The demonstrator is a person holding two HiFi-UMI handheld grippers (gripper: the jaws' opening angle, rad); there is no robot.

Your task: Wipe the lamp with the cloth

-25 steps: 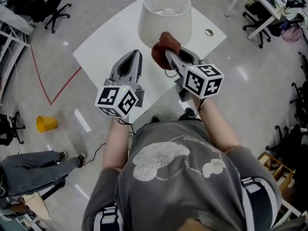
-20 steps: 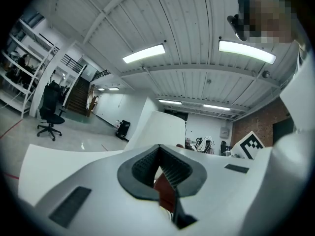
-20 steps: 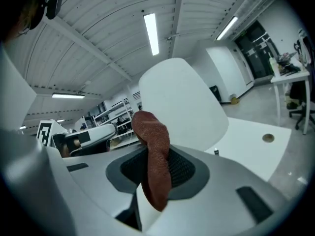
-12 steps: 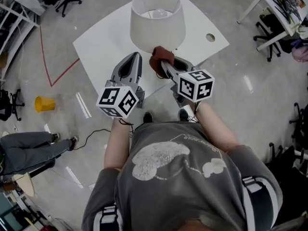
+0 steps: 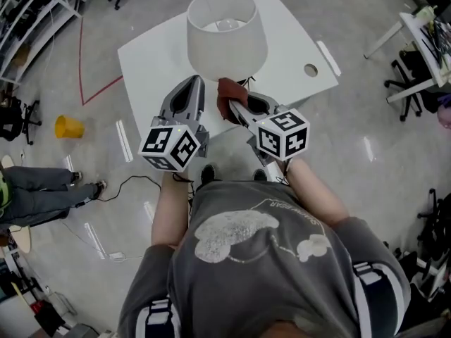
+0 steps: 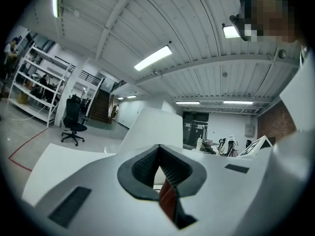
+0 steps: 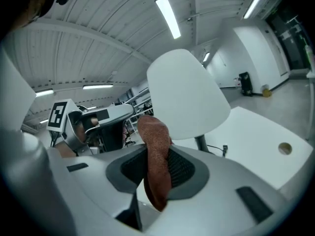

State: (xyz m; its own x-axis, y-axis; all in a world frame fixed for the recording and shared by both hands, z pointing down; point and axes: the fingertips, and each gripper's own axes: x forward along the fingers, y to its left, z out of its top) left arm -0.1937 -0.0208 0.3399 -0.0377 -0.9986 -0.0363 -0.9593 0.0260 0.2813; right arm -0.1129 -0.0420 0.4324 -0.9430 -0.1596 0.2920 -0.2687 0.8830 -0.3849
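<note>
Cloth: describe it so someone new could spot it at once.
Find the white table with the white lamp. At the lamp's near side, the cloth is the rust-red wad pinched in the right tongs, the only red among white and grey neighbours.

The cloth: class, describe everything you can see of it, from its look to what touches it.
The cloth is rust-red with a nubby, towel-like weave, bunched into a wad. The right gripper is shut on it: a rounded end stands above the dark ribbed pads, a fold hangs below. It sits by the lower rim of the lamp's pale shade; whether they touch is unclear.
</note>
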